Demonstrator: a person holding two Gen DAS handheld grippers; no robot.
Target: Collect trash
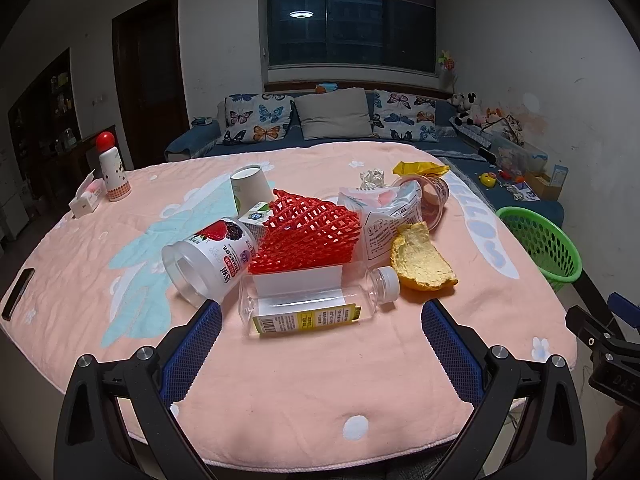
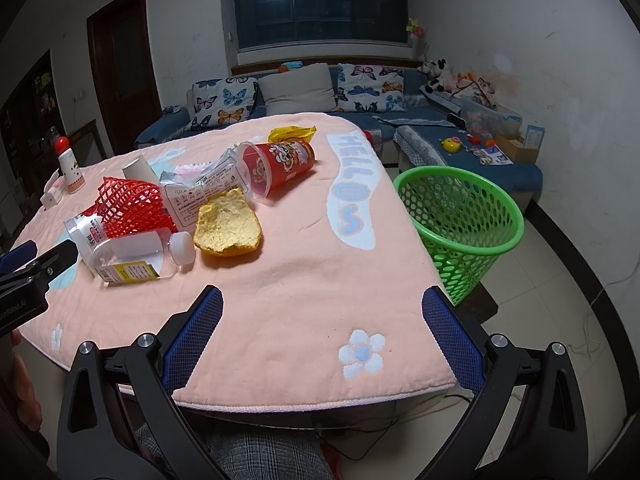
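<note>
Left gripper (image 1: 322, 322) hovers wide open, level above pink cloth (image 1: 280, 380), clear capped plastic bottle (image 1: 316, 302) just ahead. Right gripper (image 2: 322, 308) likewise wide, empty, green mesh basket (image 2: 460, 216) ahead-right.

The pink-clothed surface (image 1: 280, 360) bears a clear bottle (image 1: 316, 304), red foam net (image 1: 308, 236), orange peel (image 1: 420, 260) and red cup (image 2: 280, 164) mid-surface.
</note>
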